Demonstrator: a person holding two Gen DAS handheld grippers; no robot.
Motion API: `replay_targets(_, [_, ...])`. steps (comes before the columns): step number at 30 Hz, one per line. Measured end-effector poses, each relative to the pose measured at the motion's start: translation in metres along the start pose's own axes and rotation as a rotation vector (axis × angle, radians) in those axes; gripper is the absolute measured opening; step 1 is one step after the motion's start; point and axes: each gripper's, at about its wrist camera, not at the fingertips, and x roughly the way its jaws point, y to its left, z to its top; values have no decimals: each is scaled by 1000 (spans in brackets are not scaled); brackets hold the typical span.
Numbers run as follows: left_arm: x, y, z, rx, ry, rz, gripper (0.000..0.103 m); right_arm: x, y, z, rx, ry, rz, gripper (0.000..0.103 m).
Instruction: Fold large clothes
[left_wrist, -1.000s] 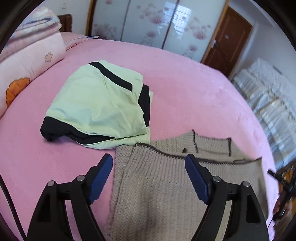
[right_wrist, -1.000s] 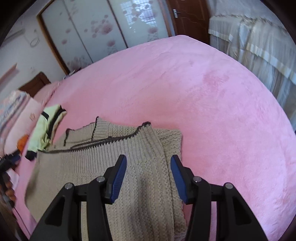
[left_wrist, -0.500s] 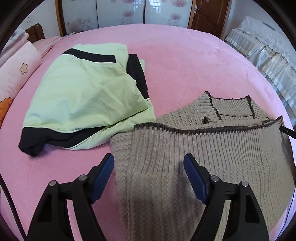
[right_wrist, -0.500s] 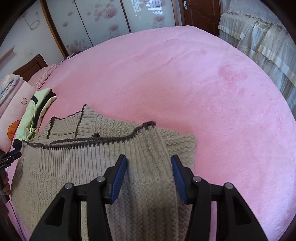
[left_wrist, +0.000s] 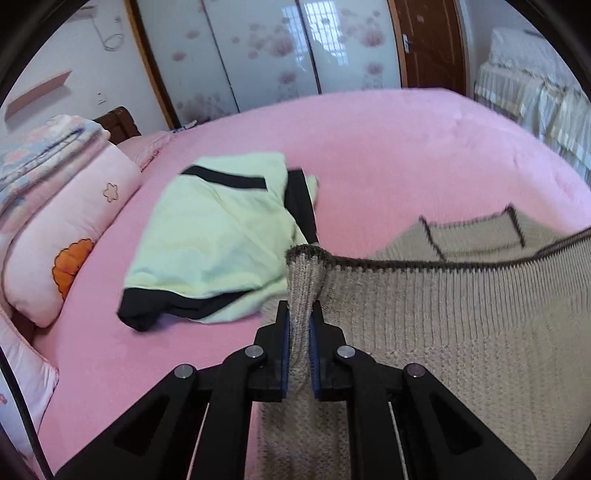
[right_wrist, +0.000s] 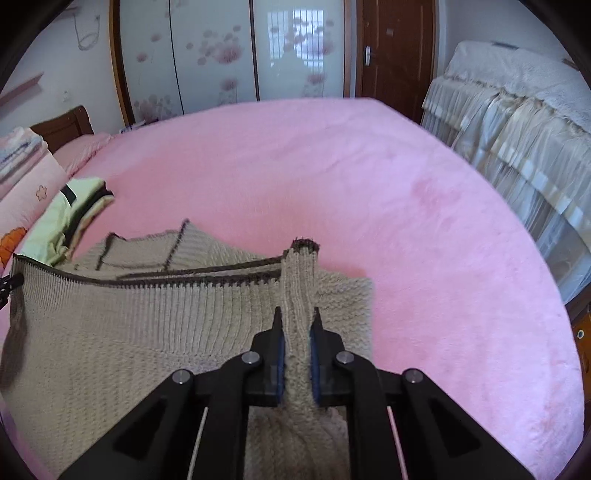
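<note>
A beige knit sweater (left_wrist: 461, 332) with dark brown trim lies on the pink bed, its ribbed hem raised between both grippers. My left gripper (left_wrist: 299, 314) is shut on the hem's left corner. My right gripper (right_wrist: 297, 321) is shut on the hem's right corner, and the sweater (right_wrist: 129, 339) stretches away to the left of it. The hem edge hangs taut above the collar part, which lies flat on the bed.
A light green garment with black bands (left_wrist: 221, 236) lies folded on the bed (left_wrist: 406, 147) left of the sweater; it also shows in the right wrist view (right_wrist: 70, 214). Pink pillows (left_wrist: 66, 229) are at far left. A covered sofa (right_wrist: 517, 122) stands right of the bed.
Both grippers have closed on the hem corners of the sweater and lifted the hem off the bed. Before, both were open above the flat sweater.
</note>
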Motion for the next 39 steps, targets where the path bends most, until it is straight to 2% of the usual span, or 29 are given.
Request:
replay_targets(2, [-13, 8, 12, -19, -10, 2, 7, -18, -2, 11, 11, -42, -4, 9])
replay_targets(6, [-30, 12, 40, -34, -56, 61, 7, -39, -6, 39, 24, -122, -24, 9])
replay_targets(11, [-16, 7, 72, -66, -89, 114, 7, -20, -3, 72, 38, -164, -51, 9])
replay_targets(14, [22, 1, 78, -104, -59, 122, 7, 19, -3, 75, 34, -125, -95, 9])
replay_targets(18, [81, -12, 63, -133, 34, 140, 7, 91, -16, 56, 82, 22, -139, 9])
replay_targets(21, [115, -25, 43, -94, 60, 173, 7, 127, -20, 38, 97, 103, -156, 9])
replay_targets(24, [129, -37, 32, -46, 60, 196, 9, 137, -21, 32, 98, 133, -157, 11])
replay_targets(25, [130, -38, 32, -45, 61, 193, 10, 136, -22, 33, 100, 137, -155, 12])
replay_targets(27, [126, -36, 34, -58, 78, 157, 12, 129, -25, 38, 102, 149, -159, 25])
replay_targets(29, [118, -26, 39, -100, 106, 97, 30, 116, -25, 42, 108, 143, -179, 33])
replay_targets(31, [100, -11, 46, -156, 95, 29, 37, 93, -22, 49, 101, 116, -191, 33])
replay_targets(35, [42, 9, 64, -224, -12, -17, 54, 37, 4, 68, 103, -10, -84, 33])
replay_targets(39, [12, -7, 74, -224, -48, -72, 54, 13, 67, 82, 81, -48, 67, 33])
